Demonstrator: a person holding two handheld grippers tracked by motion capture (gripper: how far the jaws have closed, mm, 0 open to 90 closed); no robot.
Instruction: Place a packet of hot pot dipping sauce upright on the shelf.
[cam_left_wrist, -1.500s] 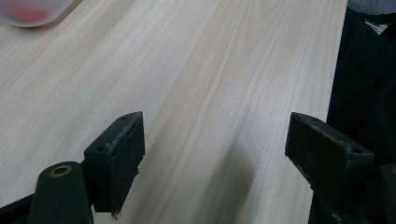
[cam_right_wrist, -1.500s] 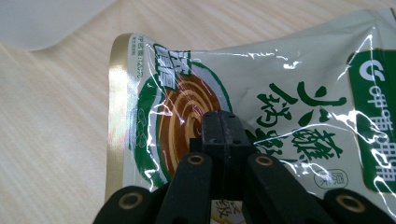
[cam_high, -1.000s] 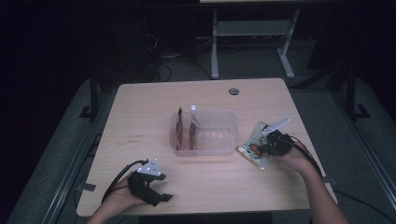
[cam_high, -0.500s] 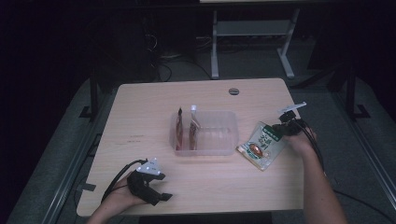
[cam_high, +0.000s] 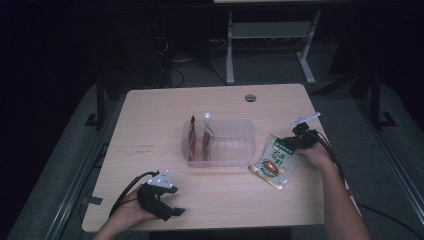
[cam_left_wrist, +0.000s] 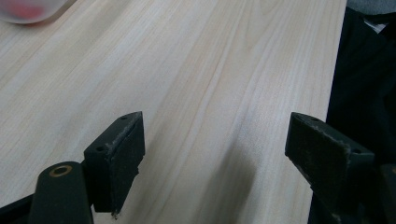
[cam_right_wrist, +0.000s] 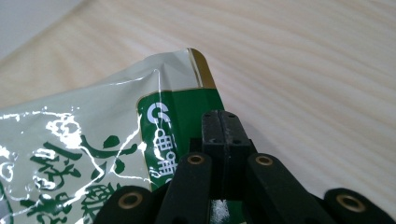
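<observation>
The right hand-held gripper (cam_high: 295, 141) has its jaws closed on the packet's (cam_high: 274, 161) edge on the tabletop (cam_high: 150, 125) beside the tray (cam_high: 247, 145), probably for lifting into it; the left hand-held gripper (cam_high: 167, 207) rests wide open

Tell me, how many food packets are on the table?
3: two brown packets stand upright in the clear plastic tub; one pale-green foil pouch lies right of it, pinched by the right hand-held gripper.

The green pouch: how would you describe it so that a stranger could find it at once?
On the wooden table, look right of the clear tray in the middle. The pouch lies flat there, its far edge pinched by the right gripper. It is pale with green print, unlike the two slim brown packets standing inside the tray.
</observation>
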